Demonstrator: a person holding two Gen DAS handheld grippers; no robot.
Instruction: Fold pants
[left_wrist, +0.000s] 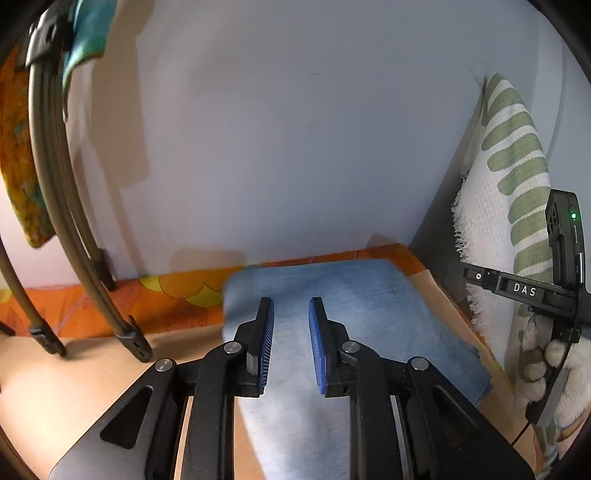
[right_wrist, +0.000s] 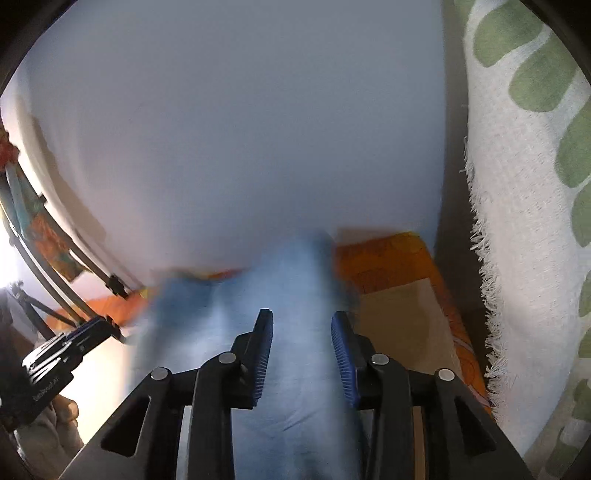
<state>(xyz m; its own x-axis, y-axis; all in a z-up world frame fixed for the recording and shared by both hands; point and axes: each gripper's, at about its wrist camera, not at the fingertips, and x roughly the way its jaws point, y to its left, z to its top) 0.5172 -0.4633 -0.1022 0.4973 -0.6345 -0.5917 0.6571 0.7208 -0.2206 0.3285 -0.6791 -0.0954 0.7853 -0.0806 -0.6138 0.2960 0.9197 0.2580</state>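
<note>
The light blue pants (left_wrist: 332, 317) lie folded into a flat rectangle on a tan surface (left_wrist: 74, 384) near the wall. My left gripper (left_wrist: 291, 343) hovers over the pants with its blue pads (left_wrist: 266, 347) apart and nothing between them. In the right wrist view the pants (right_wrist: 295, 295) are blurred. My right gripper (right_wrist: 302, 354) is open above them, its pads (right_wrist: 341, 358) apart. The right gripper also shows at the right edge of the left wrist view (left_wrist: 546, 291), and the left gripper at the left edge of the right wrist view (right_wrist: 62, 354).
An orange patterned cloth (left_wrist: 177, 299) runs along the base of the pale wall (left_wrist: 295, 129). A white and green fringed towel (left_wrist: 502, 192) hangs at the right. Curved dark chair legs (left_wrist: 55, 184) with draped fabric stand at the left.
</note>
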